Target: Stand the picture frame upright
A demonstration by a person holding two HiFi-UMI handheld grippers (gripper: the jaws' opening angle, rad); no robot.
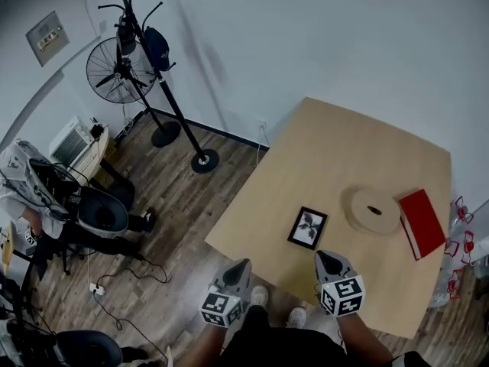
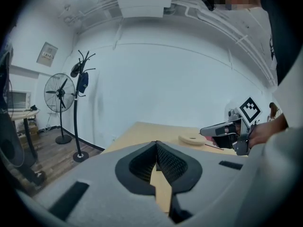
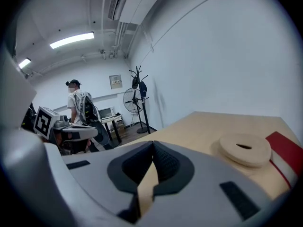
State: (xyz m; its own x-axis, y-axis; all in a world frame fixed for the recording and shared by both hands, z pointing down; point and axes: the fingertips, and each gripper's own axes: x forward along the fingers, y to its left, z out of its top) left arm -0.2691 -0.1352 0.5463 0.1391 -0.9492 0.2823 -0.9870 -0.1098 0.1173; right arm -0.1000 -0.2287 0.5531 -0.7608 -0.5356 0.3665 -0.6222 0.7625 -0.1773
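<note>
Jaws pressed together on both tools, nothing between them: the left gripper [image 2: 156, 148] and right gripper [image 3: 152, 148] hover at the near edge of the table [image 1: 336, 140]. Just ahead of them the frame [image 1: 308, 228] lies flat, face up, near a disc [image 1: 372, 210] and a red book [image 1: 421, 222]. We judge it light and stiff, with a slick, breakable front — best pinched by a border edge, then tipped. Its back prop, if any, is hidden underneath; neither gripper view shows the frame — the gripper bodies cover it.
</note>
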